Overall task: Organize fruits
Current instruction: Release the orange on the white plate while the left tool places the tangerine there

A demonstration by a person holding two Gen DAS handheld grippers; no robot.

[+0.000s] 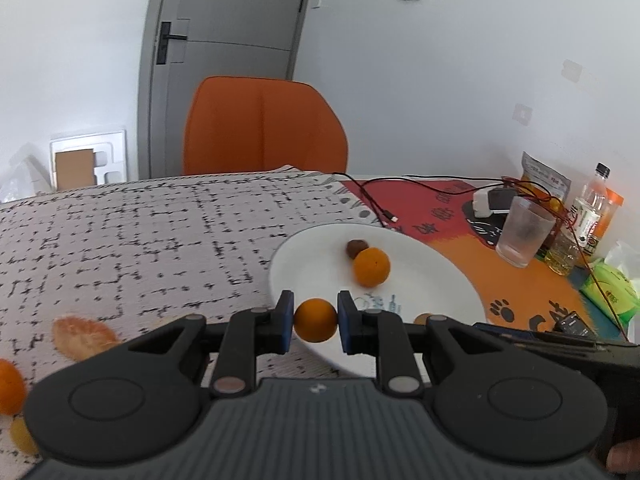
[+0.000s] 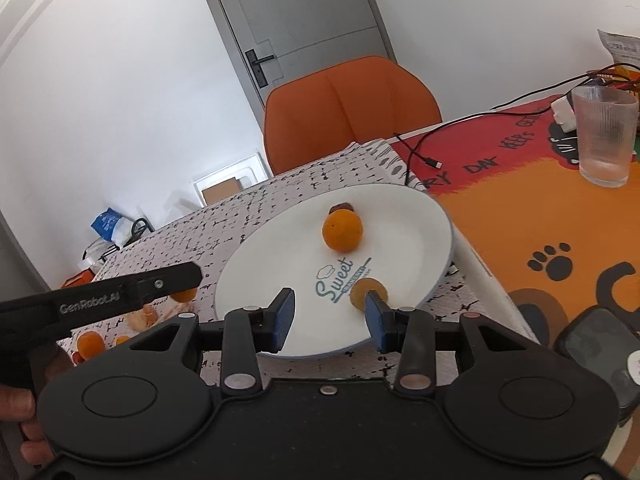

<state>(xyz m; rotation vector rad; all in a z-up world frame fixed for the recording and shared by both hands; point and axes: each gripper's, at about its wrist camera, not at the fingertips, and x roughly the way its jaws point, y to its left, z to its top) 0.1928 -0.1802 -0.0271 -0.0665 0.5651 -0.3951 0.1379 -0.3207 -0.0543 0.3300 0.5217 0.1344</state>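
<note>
The left gripper, angled down toward the table, is clamped on a small orange held over the near rim of the white plate. A second orange sits on the plate beyond it, touching a brown fruit (possibly a chestnut; the view is soft). The right gripper also tilts downward over the plate's near edge, its blue pads apart with nothing between them. A yellowish fruit lies on the plate just beside its right pad. More fruit lies on the patterned cloth to the left, well apart from the plate.
</note>
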